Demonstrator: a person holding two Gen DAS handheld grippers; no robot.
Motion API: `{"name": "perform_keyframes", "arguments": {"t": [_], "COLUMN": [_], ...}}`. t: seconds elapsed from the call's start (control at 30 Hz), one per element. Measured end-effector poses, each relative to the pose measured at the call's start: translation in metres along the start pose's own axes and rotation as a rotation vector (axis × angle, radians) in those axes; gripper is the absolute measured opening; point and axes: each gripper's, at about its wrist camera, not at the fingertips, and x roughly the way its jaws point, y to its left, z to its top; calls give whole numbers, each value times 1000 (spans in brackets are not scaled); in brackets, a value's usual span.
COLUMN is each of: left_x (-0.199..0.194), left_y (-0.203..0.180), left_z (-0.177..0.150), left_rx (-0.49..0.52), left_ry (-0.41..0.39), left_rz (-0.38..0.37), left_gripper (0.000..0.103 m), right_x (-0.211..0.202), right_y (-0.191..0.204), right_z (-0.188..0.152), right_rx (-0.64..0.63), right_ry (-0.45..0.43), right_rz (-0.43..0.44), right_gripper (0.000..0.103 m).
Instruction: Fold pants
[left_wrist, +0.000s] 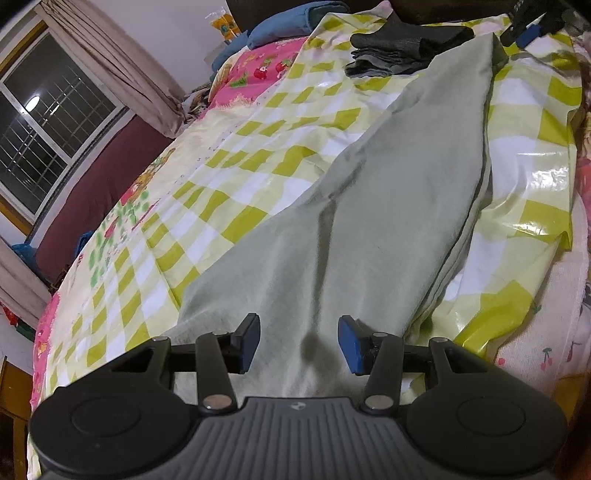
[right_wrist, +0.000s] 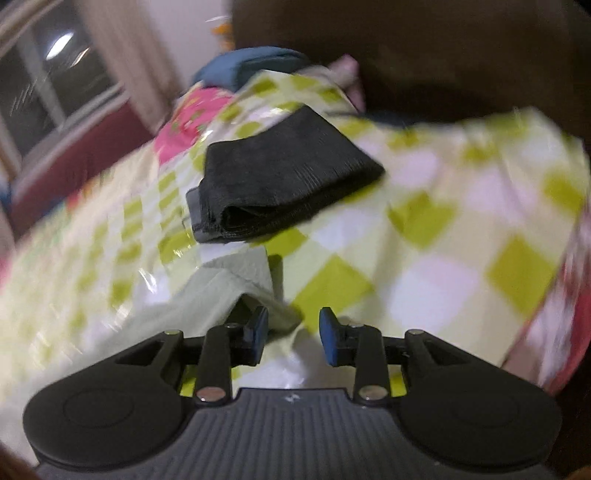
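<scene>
Pale green pants (left_wrist: 388, 206) lie lengthwise on a bed covered with a green-and-white checked plastic sheet (left_wrist: 229, 177), folded leg on leg, running away toward the far end. My left gripper (left_wrist: 299, 345) is open and empty just above the near, wide end of the pants. My right gripper (right_wrist: 293, 338) is open over the far narrow end of the pants (right_wrist: 236, 291), its left finger against the cloth edge; this view is blurred. The right gripper also shows in the left wrist view (left_wrist: 528, 31) at the far top right.
A stack of folded dark clothes (left_wrist: 406, 48) (right_wrist: 288, 177) lies beyond the pants' far end. Blue bedding (left_wrist: 280, 26) and a pink patterned blanket (left_wrist: 258, 70) lie at the far left. A window with curtains (left_wrist: 55, 110) is at left. The bed edge falls away at right.
</scene>
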Motion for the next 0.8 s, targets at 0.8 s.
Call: {"name": "perform_keyframes", "arguments": {"t": [0.8], "left_x": [-3], "left_y": [-13], "left_z": [6], "left_rx": [62], "left_ry": [6], "left_rz": [6], "left_gripper": [62], "right_x": [25], "right_y": [5], "right_z": [22], "right_rx": [194], "right_ry": [-39], "right_rz": [188], "right_gripper": [3]}}
